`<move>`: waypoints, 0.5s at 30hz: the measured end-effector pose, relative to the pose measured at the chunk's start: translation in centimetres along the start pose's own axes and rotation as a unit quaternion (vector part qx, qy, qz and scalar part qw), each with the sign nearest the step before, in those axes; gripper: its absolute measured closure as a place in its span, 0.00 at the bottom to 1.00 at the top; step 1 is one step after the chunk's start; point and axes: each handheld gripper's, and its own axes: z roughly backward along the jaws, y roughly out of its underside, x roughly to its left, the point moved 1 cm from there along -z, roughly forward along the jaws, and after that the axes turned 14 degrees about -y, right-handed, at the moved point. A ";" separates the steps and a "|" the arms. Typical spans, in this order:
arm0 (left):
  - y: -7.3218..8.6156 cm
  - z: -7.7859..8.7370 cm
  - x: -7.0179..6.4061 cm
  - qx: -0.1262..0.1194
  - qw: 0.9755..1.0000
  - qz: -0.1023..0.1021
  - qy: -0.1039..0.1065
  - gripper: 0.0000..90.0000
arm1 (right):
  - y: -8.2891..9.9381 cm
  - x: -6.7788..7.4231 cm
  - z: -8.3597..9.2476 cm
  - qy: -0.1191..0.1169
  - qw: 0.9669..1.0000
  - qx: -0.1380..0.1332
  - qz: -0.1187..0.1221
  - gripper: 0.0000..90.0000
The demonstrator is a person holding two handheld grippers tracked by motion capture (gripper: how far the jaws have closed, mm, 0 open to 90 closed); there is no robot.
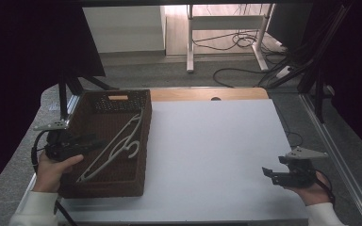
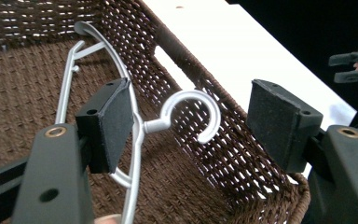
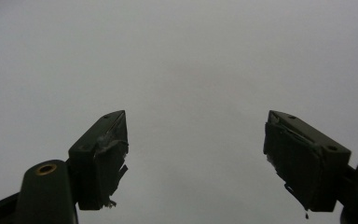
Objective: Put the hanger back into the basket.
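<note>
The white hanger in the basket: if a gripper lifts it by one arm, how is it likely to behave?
The hanger looks like thin moulded plastic, so probably light and fairly stiff. Gripped off-centre, it would likely swing or tilt. Its hook lies close to the woven basket wall and might snag there. The smooth surface may slip between pads.

White sleeves; black claws
</note>
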 end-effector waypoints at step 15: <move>0.2 -2.6 -6.0 0.013 0.999 -0.039 -0.009 0.34 | -0.3 -0.1 -0.3 -0.006 1.000 -0.001 0.003 0.25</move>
